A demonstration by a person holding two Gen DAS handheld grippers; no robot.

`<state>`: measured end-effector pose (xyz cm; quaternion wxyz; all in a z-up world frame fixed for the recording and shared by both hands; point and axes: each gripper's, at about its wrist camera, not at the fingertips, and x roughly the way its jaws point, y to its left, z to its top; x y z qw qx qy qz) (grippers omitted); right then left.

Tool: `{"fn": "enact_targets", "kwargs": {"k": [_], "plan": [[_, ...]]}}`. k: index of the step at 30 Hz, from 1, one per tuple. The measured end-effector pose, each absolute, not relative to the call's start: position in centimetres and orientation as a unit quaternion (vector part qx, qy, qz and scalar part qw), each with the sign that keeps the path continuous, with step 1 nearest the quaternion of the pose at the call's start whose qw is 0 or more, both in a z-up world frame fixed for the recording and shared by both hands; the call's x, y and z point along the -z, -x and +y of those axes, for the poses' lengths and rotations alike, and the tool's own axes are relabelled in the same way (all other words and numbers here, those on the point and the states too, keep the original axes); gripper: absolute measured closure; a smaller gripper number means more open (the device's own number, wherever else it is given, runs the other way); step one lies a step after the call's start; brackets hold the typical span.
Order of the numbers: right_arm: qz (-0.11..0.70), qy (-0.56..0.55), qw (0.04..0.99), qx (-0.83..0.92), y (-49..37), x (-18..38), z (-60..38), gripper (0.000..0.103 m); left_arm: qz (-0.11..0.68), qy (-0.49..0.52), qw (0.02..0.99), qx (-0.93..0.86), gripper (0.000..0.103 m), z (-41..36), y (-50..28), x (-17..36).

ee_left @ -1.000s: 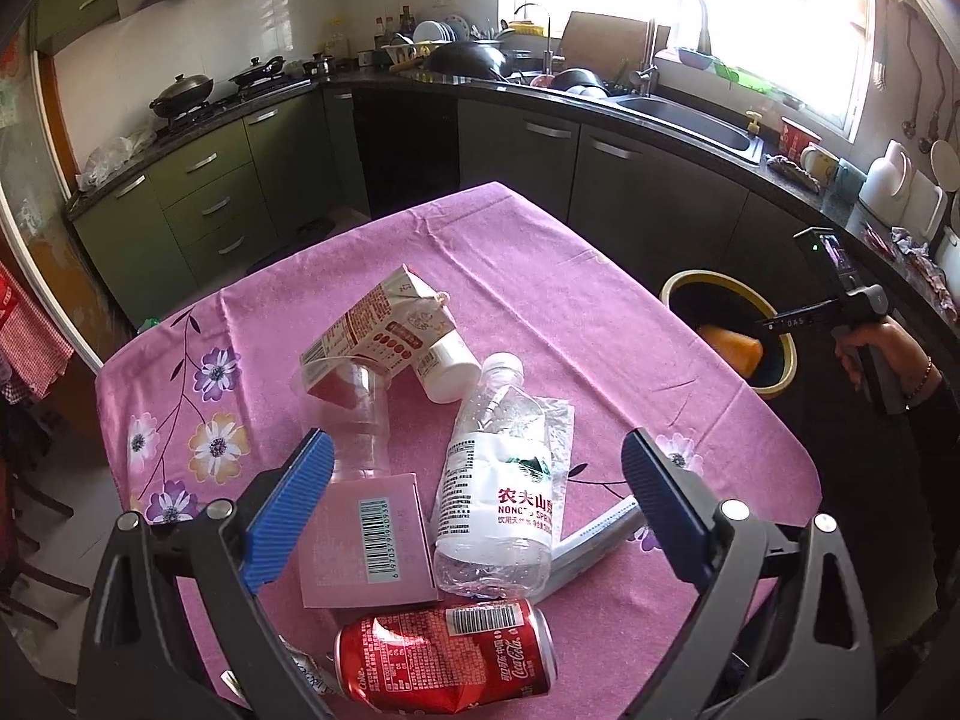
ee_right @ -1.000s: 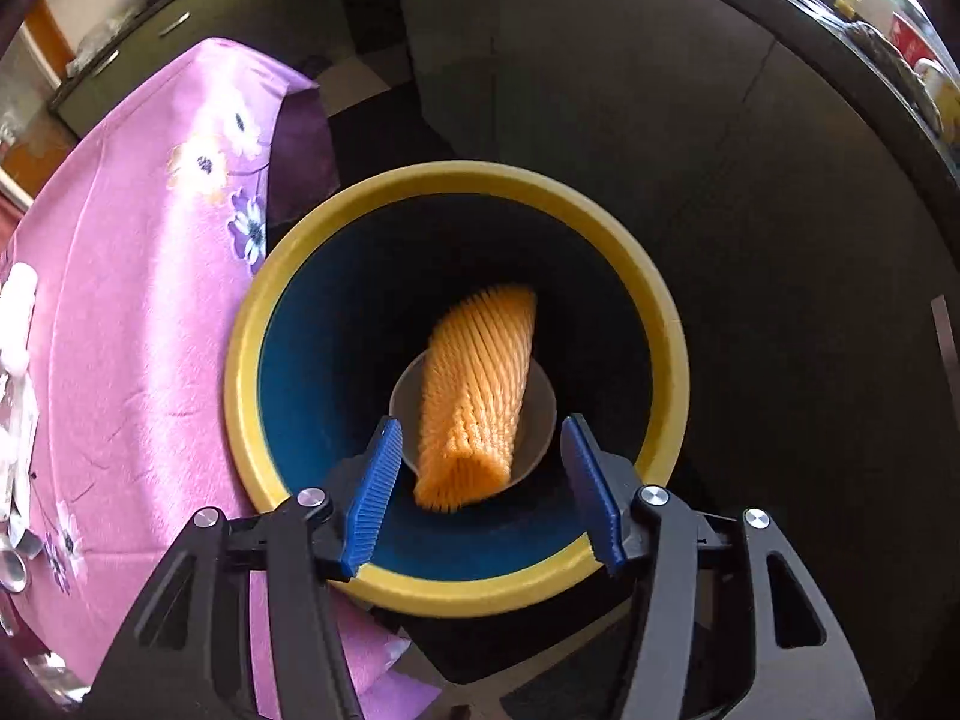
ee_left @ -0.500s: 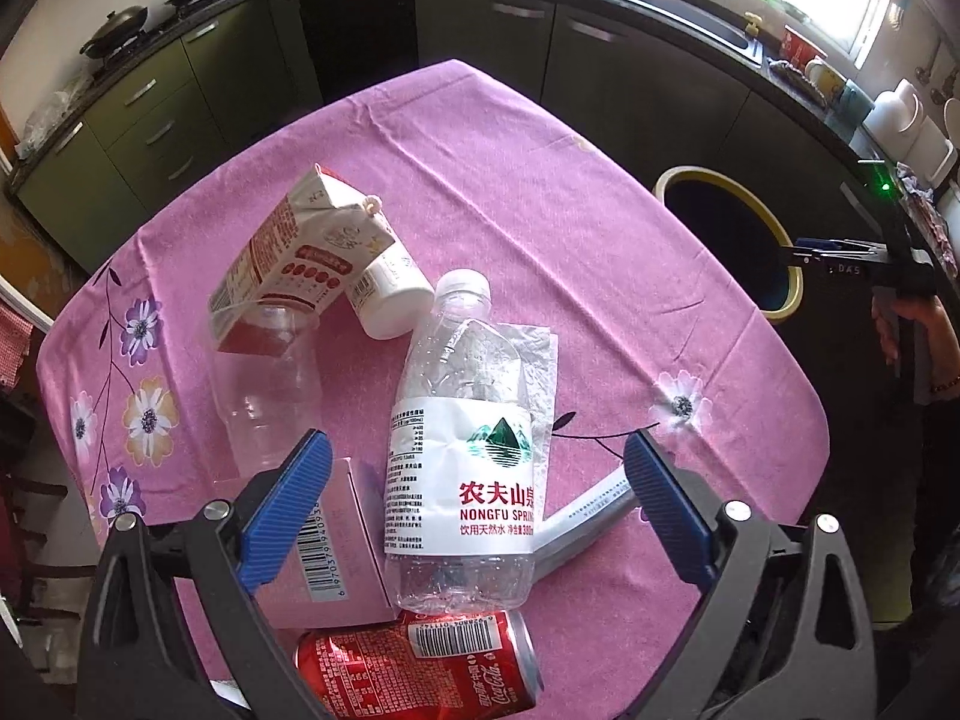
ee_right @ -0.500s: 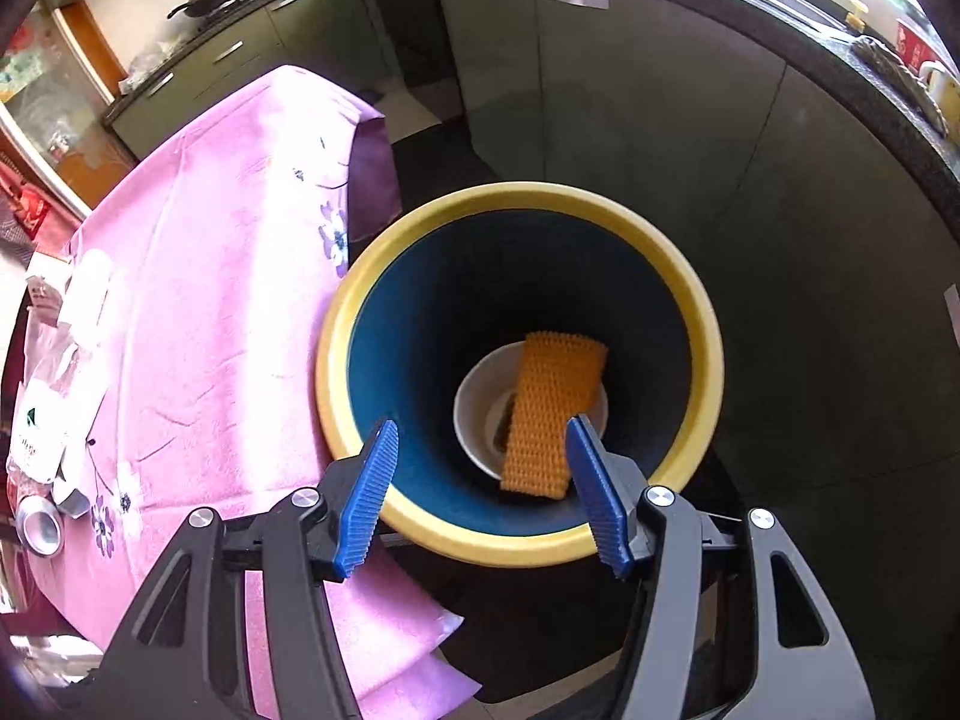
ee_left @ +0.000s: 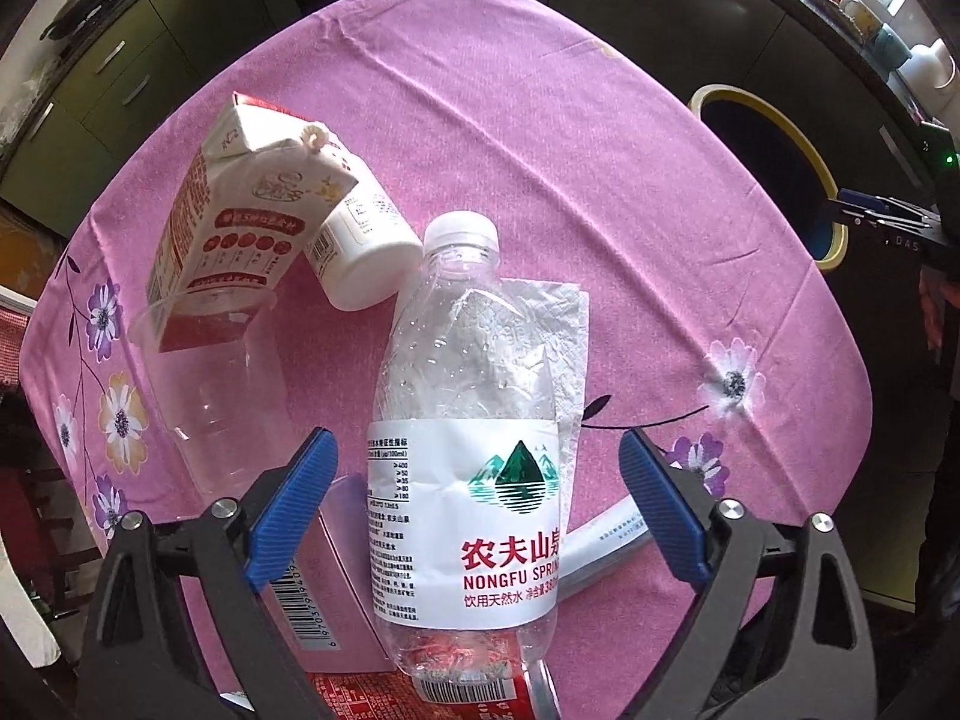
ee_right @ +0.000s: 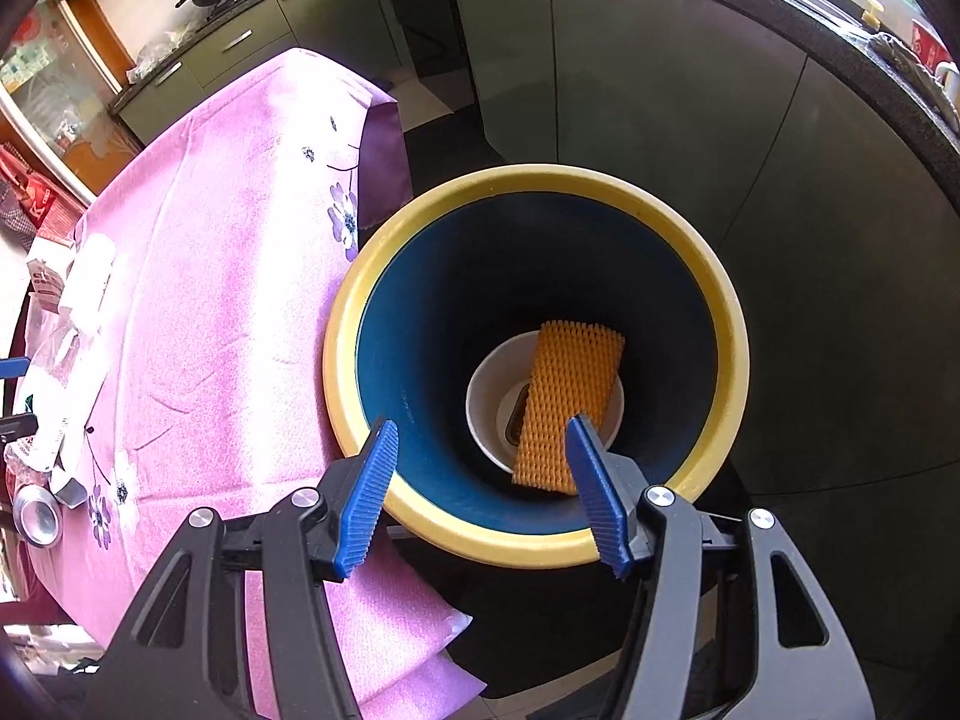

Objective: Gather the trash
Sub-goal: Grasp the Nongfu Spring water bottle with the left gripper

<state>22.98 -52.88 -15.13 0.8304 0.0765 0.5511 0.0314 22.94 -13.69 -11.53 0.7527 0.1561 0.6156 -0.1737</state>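
My left gripper (ee_left: 474, 516) is open, its jaws on either side of a clear Nongfu Spring water bottle (ee_left: 462, 444) lying on the pink tablecloth (ee_left: 540, 138), not touching it. Around it lie a milk carton (ee_left: 234, 228), a white pill bottle (ee_left: 360, 252), a clear plastic cup (ee_left: 210, 390), a pink box (ee_left: 324, 612), a red cola can (ee_left: 432, 690), a tissue (ee_left: 564, 348) and a grey tube (ee_left: 600, 552). My right gripper (ee_right: 480, 492) is open and empty above the yellow-rimmed bin (ee_right: 732, 324), which holds an orange foam net (ee_right: 570, 396) and a white bowl (ee_right: 486, 408).
The bin (ee_left: 834, 228) stands on the floor off the table's right edge, with the right gripper beside it in the left wrist view. Dark green kitchen cabinets (ee_right: 630, 60) run behind. The table's edge and hanging cloth (ee_right: 384, 630) lie left of the bin.
My left gripper has moved forward and down so the water bottle now lies between its jaws. My right gripper has risen and pulled back from the bin; the orange net has dropped inside.
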Motion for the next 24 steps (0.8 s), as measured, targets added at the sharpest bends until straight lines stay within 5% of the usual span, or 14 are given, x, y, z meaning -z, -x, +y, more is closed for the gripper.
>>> {"fn": "enact_targets", "kwargs": {"k": [6,24], "plan": [[0.553,-0.075,0.829,-0.036,-23.3,15.5,-52.5,0.045,0.632,-0.164,0.737,0.174,0.032,-13.9,-23.1,12.6],[0.553,-0.080,0.828,-0.042,-23.4,15.4,-52.5,0.045,0.623,-0.185,0.740,0.171,0.041,-14.4,-22.8,11.6]]}}
